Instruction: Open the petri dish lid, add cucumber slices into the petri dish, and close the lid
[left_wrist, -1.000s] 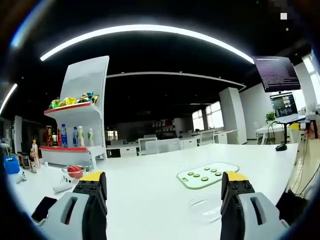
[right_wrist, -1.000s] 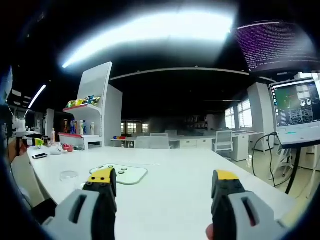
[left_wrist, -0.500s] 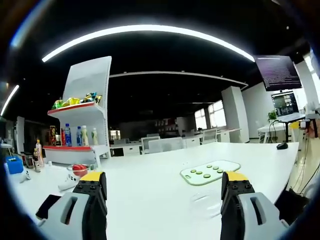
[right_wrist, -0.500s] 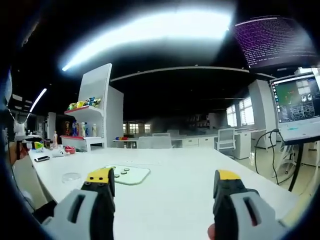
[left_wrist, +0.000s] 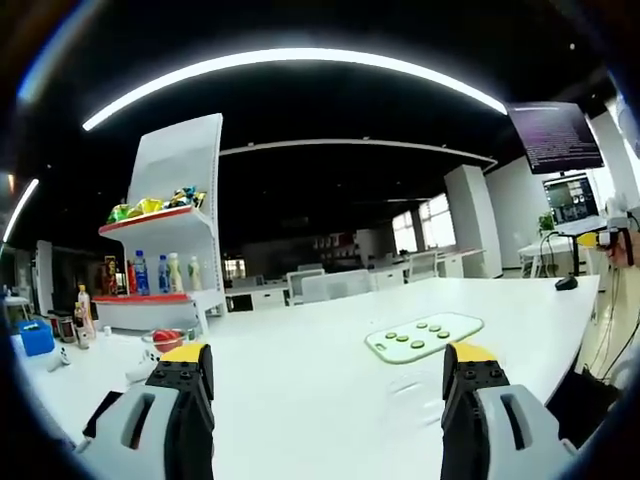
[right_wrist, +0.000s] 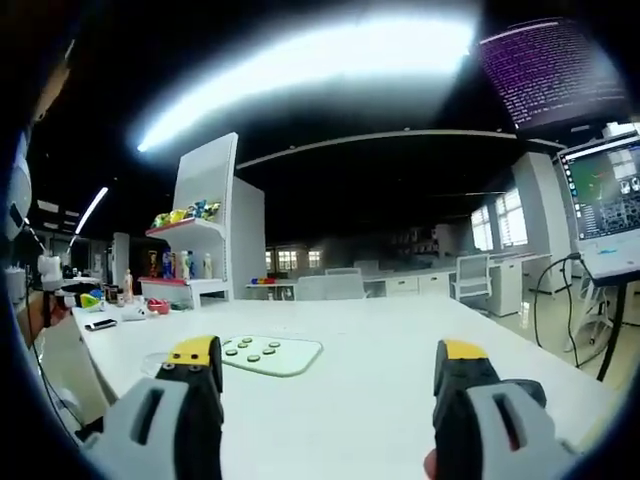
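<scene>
Seven cucumber slices (left_wrist: 412, 337) dot pale board (left_wrist: 455, 325).

From the left gripper view I see the table (left_wrist: 300, 370) stretching ahead, with the cutting board (left_wrist: 425, 336) lying on it to the right and the cucumber slices (left_wrist: 415, 337) on that board. Nearer me, just in front of the board, sits the petri dish (left_wrist: 410, 400). Far left stands a shelf unit (left_wrist: 165, 250) with bottles (left_wrist: 165, 272) on it; a monitor (left_wrist: 555, 135) hangs at upper right.
</scene>
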